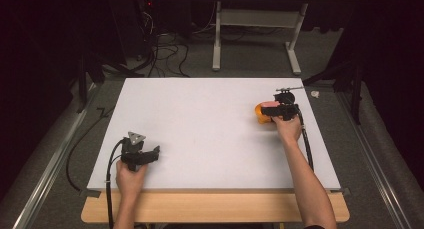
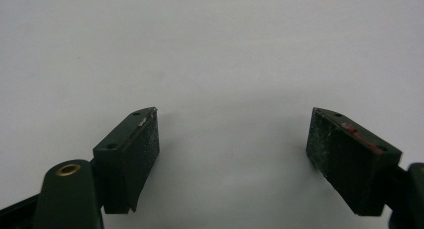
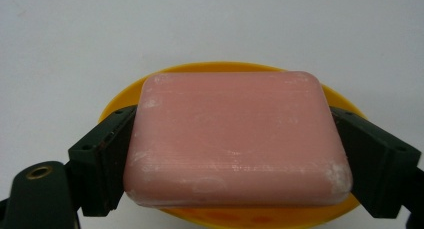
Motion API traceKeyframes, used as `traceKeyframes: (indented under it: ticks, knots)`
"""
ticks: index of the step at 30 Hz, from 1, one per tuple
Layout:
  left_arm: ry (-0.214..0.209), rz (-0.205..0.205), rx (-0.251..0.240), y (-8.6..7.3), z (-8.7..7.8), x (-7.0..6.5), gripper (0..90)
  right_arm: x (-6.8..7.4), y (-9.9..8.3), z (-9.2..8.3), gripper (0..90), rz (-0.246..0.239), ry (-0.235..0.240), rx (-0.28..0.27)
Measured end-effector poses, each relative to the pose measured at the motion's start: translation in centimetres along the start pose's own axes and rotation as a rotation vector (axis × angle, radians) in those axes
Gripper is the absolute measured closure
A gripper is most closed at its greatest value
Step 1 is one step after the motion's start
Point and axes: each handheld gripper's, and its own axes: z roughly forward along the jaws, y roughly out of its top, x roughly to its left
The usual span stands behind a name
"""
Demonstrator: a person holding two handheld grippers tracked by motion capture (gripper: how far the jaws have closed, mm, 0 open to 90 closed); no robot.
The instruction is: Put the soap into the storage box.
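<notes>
A pink bar of soap [image 3: 235,139] with rounded corners sits between the jaws of my right gripper [image 3: 235,154], which is shut on its two sides. Directly under the soap lies a round yellow-orange dish [image 3: 225,71], seen as an orange shape [image 1: 261,114] at the table's right side in the high view, with the right gripper [image 1: 272,110] over it. My left gripper [image 1: 150,155] rests near the table's front left, held by a hand. Its jaws stand wide apart with only bare white table [image 2: 230,89] between them.
The white tabletop [image 1: 200,129] lies on a wooden bench. A small metal rod [image 1: 290,89] lies near the table's far right edge. Cables [image 1: 165,54] and a white frame's legs [image 1: 217,44] stand on the floor beyond the table.
</notes>
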Motion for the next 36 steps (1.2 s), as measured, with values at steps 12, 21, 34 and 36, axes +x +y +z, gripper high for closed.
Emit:
traceKeyframes:
  ticks: [12,21,34,36]
  knots:
    - [0.000,0.000,0.000,0.0,0.0,0.0,21.4,-0.1,-0.2,1.2,13.5,0.028,-0.001,0.042]
    - [0.000,0.000,-0.001,0.0,0.0,0.0,21.4,-0.1,-0.1,0.5,12.5,0.039,0.014,0.018]
    - [0.001,0.001,-0.002,0.0,0.0,0.0,21.5,-0.2,-0.1,-2.0,13.5,0.014,0.040,-0.041]
    - [0.002,0.001,-0.002,0.0,0.0,0.0,21.5,-0.1,-0.1,-2.4,13.6,-0.001,0.045,-0.049]
